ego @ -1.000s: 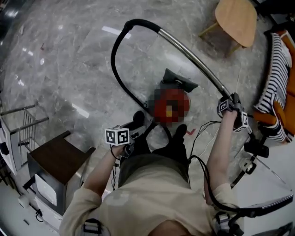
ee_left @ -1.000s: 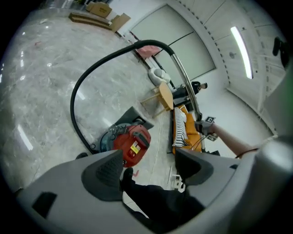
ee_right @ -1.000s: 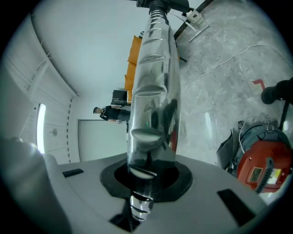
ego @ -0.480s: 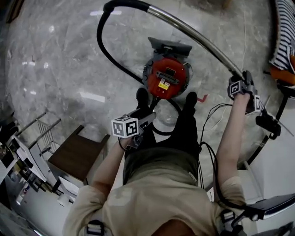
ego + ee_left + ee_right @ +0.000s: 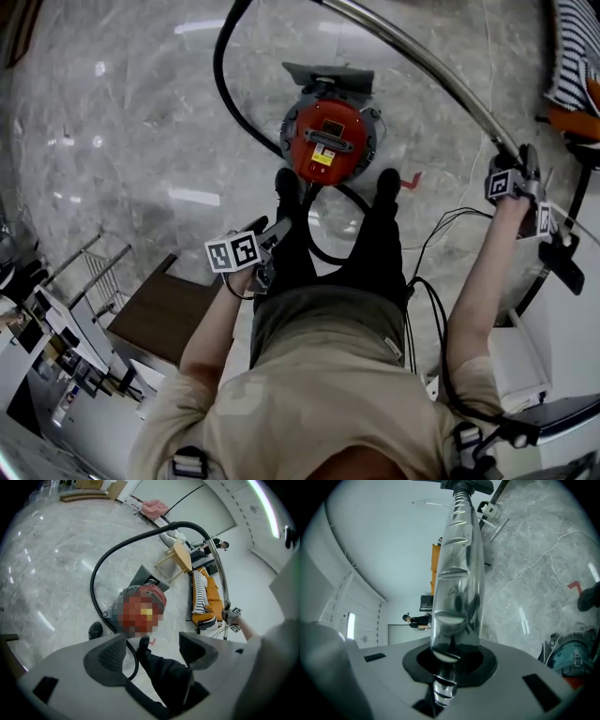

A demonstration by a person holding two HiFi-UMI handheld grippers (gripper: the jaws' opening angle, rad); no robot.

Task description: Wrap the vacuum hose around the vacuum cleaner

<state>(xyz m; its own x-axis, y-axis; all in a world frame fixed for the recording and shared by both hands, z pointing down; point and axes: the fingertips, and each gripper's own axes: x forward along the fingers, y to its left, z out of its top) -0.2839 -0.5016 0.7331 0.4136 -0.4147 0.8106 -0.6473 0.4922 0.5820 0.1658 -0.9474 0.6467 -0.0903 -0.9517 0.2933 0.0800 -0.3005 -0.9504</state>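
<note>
Right gripper clamps the chrome wand at far right. Left gripper hangs with jaws apart near the red vacuum cleaner.

A red vacuum cleaner with a yellow label stands on a pale grey marbled floor. Its hose is black and its wand is mirror-bright chrome. Right of the vacuum cleaner is a striped cloth — black and white, over orange. Left of it is a dark brown cabinet. The left gripper and right gripper are light grey — their cubes white with black square markers.
</note>
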